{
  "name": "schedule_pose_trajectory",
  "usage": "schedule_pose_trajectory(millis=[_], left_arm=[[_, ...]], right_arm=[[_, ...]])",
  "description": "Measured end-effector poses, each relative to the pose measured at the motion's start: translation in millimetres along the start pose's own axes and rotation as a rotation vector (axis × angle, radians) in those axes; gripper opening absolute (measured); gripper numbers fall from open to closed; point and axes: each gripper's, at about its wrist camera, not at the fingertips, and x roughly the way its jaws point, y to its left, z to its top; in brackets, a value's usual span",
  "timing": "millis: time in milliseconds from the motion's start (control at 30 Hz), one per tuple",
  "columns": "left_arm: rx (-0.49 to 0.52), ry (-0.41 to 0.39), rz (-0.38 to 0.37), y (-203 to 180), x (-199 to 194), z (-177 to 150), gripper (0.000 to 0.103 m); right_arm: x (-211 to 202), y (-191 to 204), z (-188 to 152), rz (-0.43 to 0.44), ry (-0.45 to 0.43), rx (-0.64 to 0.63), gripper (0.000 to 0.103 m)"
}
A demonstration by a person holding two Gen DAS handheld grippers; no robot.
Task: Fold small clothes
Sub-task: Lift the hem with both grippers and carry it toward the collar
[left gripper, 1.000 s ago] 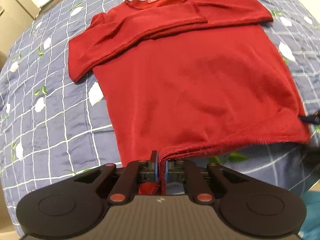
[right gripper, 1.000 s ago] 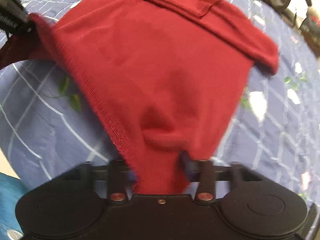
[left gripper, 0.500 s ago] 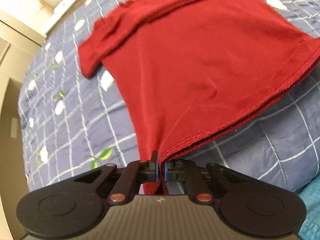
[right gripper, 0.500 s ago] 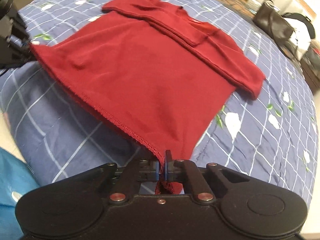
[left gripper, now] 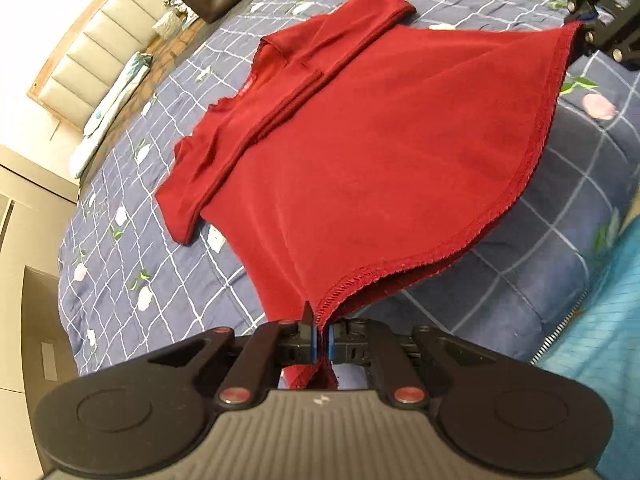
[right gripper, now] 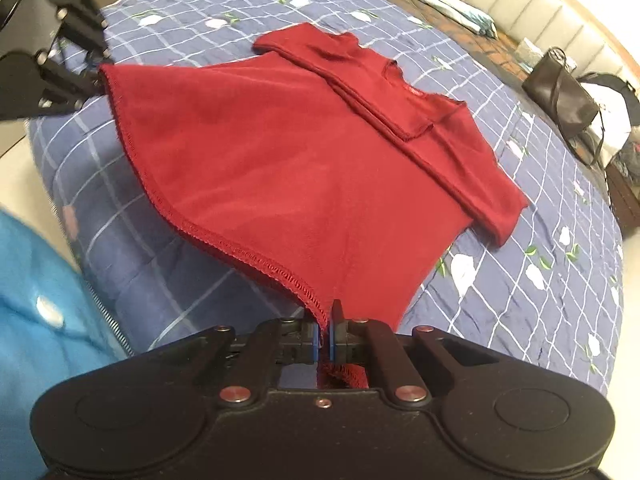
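Both grippers clamp the red shirt (left gripper: 372, 152) at its hem: the left gripper (left gripper: 320, 340) has its jaws closed on one near corner, the right gripper (right gripper: 325, 340) on the other, hem lifted off the blue checked bed (right gripper: 520, 300), sleeves folded across at the far end.

Checked blue bed quilt (left gripper: 168, 264) carries a red shirt (left gripper: 360, 152)

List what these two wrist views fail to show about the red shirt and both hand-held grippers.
- Red shirt: its underside and the quilt beneath it are covered by its own fabric in both views.
- Left hand-held gripper: the pinched hem corner is hidden between the shut fingers.
- Right hand-held gripper: likewise.
- Neck label: too small to read.
- Person: only blurred blue clothing, cut by the frame edge.
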Motion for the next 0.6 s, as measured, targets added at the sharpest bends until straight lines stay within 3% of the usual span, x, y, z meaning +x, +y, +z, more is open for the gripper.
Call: schedule_pose_trajectory(millis=[167,600], left_arm=[[-0.018,0.001,-0.031,1.7,-18.2,-17.0,0.003],[-0.046,-0.009,-0.090,-38.4,-78.9,-81.0,0.003]], right_arm=[[-21.7,23.0,-13.9,0.009,0.015,-0.005,0.003],[-74.0,70.0,-54.4,0.004,0.041,0.082,0.003]])
